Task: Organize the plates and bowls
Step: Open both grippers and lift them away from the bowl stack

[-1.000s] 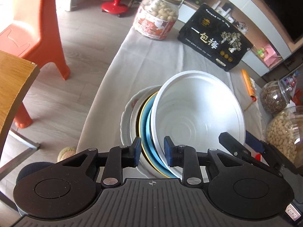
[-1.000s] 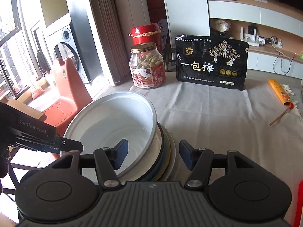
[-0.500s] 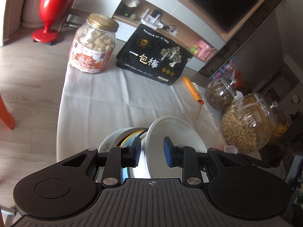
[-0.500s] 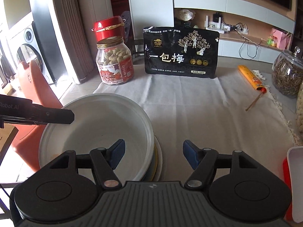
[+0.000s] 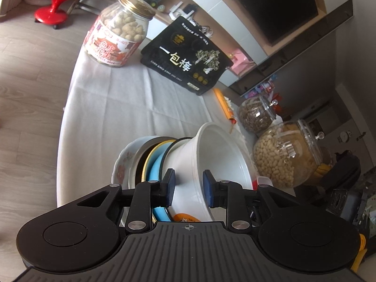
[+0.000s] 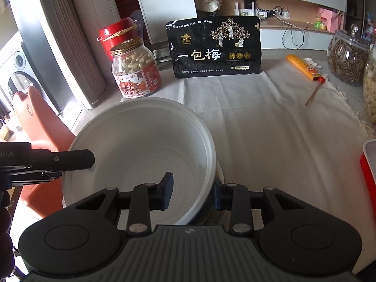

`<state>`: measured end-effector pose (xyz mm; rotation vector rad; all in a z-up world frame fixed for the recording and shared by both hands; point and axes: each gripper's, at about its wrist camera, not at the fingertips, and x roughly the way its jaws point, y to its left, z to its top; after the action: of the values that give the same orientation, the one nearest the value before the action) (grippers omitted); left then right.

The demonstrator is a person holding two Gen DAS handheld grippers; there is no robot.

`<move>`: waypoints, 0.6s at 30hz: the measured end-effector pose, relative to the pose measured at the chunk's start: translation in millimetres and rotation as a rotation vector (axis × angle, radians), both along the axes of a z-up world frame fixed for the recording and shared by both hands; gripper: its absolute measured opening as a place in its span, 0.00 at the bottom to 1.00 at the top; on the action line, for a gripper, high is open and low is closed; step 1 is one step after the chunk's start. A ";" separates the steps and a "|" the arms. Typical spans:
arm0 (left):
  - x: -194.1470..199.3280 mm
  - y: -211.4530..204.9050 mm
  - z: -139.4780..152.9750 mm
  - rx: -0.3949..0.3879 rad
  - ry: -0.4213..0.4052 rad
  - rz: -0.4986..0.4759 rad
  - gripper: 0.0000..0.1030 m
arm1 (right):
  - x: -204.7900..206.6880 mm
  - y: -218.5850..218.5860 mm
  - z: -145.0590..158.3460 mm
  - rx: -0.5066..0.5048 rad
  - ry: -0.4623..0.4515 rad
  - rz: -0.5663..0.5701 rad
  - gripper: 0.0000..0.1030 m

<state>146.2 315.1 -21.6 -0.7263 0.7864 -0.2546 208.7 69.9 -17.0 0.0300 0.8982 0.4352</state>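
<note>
A large white bowl sits tilted on top of a stack with a blue plate, a yellow-rimmed plate and a floral plate at the table's near-left edge. My left gripper straddles the bowl's near wall, jaws a little apart. My right gripper straddles the bowl's right rim, one finger inside and one outside, not visibly pinching it. The left gripper's finger shows at the bowl's left rim.
On the white cloth stand a peanut jar, a black snack bag, a yellow stick pack and glass jars at right. A red-and-white box lies at the right edge. An orange chair stands left.
The right gripper has moved left and narrowed so that its fingers straddle the bowl's right rim. The left gripper has tilted, and the bowl now leans up off the plates.
</note>
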 end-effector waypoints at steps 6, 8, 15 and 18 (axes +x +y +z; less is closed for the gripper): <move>3.5 -1.4 -5.4 0.029 0.029 0.013 0.27 | 1.1 -4.7 0.9 0.032 0.015 -0.001 0.31; 3.0 1.2 -6.6 0.021 0.031 0.022 0.25 | 1.2 -6.3 1.0 0.042 0.015 0.001 0.31; -4.6 7.6 2.4 -0.028 -0.032 0.044 0.25 | -0.2 -12.9 10.6 0.067 -0.035 -0.008 0.31; -7.1 7.8 6.9 -0.023 -0.055 0.056 0.25 | -0.6 -12.4 14.1 0.089 -0.045 -0.003 0.31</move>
<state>139.1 322.9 -14.7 -0.7591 0.7109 -0.2327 208.0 57.6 -2.9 0.1025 0.8343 0.4710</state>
